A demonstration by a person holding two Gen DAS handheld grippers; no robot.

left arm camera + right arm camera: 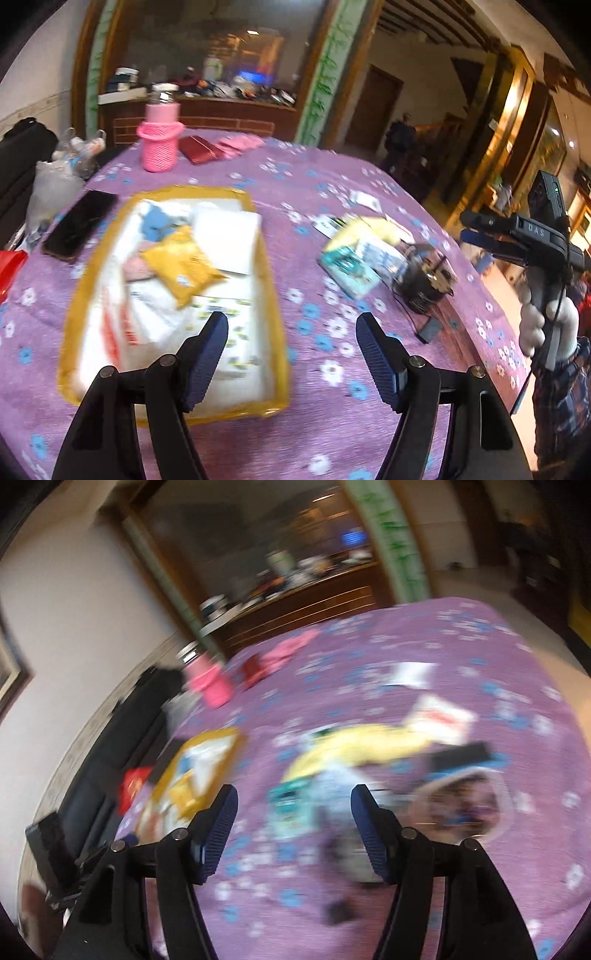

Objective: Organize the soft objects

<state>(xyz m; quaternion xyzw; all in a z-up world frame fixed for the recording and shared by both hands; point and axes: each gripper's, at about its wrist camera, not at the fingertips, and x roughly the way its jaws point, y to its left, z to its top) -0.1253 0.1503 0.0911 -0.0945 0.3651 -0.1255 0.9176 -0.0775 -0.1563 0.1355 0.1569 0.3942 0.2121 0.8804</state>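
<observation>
L gripper (291,328) hangs w/ jaws apart, nothing btwn them, over the near right edge of the yellow-rimmed box (271,291) on the purple floral surface (332,424); the yellow pouch (181,266) lies in the box ahead-left of it, on white packets, long axis diagonal, near-left to far-right. R gripper (293,801) also apart & empty, no earlier frame to compare; teal packet (288,808) lies flat just beyond its fingertips, orientation too blurred to tell. Yellow cloth (354,746) stretches farther back, long axis roughly left-right, apart from both grippers.
</observation>
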